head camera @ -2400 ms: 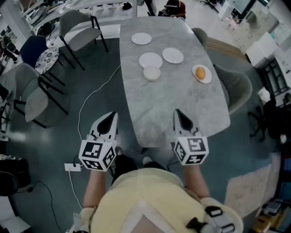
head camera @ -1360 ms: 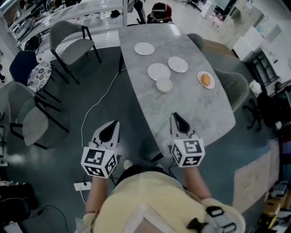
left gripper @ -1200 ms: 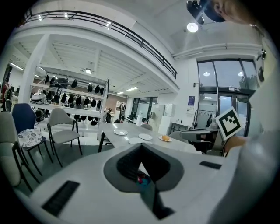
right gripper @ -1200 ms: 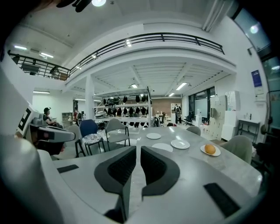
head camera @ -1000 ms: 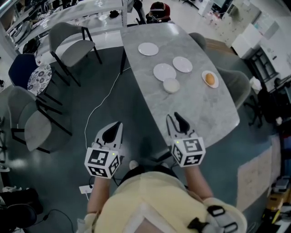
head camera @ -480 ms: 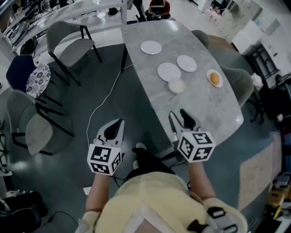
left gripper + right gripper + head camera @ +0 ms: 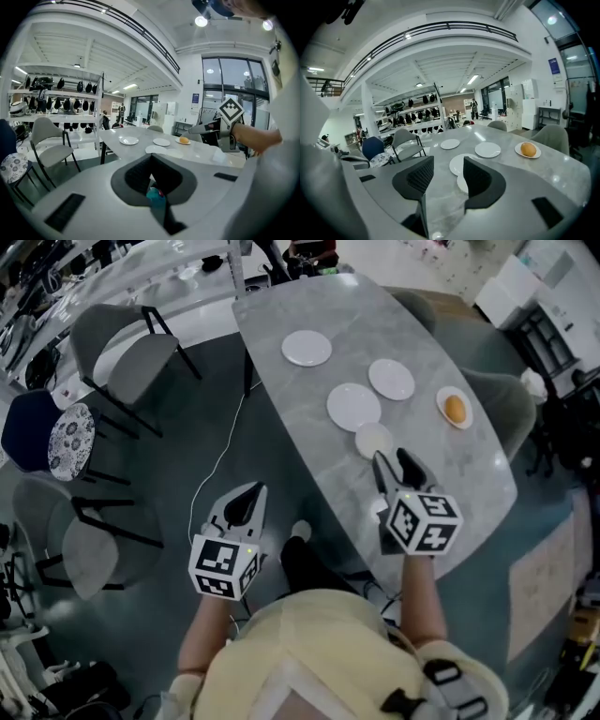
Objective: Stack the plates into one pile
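Right gripper (image 7: 394, 461): jaws spread, having just been opening, with only bare desk (image 7: 309, 474) between them and nothing held. Its tips stand just short of the small plate (image 7: 373, 439), the nearest dish. Just beyond lies a larger plate (image 7: 353, 406), then a third plate (image 7: 391, 379) to its right and a fourth plate (image 7: 307, 348) well apart toward the far end. A fifth plate (image 7: 442, 400) near the right edge bears a round orange item (image 7: 456, 410). All lie separately, unstacked. Left gripper (image 7: 246, 499): jaws pressed together, empty, held over the floor (image 7: 169, 474) left of the desk.
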`<state>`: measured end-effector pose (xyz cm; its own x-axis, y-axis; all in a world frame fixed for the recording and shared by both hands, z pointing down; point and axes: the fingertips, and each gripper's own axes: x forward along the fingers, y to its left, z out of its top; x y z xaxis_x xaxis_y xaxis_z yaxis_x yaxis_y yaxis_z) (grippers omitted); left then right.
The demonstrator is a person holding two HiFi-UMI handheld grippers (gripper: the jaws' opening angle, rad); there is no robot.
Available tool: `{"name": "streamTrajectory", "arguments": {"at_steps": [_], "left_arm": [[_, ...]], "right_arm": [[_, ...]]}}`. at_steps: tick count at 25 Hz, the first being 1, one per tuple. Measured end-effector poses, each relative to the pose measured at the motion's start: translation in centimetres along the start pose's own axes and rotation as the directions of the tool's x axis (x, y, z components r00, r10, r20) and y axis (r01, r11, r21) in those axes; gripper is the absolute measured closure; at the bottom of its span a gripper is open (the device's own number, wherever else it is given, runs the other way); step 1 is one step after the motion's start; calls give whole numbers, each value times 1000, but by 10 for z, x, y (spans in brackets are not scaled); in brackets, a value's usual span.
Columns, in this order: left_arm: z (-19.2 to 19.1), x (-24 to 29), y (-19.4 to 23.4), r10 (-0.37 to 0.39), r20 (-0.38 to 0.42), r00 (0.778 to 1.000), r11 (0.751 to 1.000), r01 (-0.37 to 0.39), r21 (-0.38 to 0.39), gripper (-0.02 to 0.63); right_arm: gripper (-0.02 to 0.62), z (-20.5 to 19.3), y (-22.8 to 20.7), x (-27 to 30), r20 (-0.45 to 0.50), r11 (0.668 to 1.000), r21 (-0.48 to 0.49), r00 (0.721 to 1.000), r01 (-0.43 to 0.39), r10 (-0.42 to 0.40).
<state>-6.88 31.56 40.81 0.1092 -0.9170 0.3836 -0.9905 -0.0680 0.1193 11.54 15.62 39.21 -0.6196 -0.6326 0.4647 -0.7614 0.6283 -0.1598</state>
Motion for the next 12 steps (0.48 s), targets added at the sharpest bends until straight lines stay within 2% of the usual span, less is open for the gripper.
{"name": "streamTrajectory", "arguments": {"at_steps": [3,6,12], "left_arm": [[9,35,17,-30,-22,999,999,31,22,609],[19,68,32,-65,-38,997,998,65,16,609],[39,133,38,-156,-70,985,986,160,55,609]], "right_arm": [[420,9,-21,29,-9,998,29,998,58,-58],[420,18,-33,53,-22,995,15,995,101,-100],[420,15,-60,84,-62,987,65,987,149,-145]]}}
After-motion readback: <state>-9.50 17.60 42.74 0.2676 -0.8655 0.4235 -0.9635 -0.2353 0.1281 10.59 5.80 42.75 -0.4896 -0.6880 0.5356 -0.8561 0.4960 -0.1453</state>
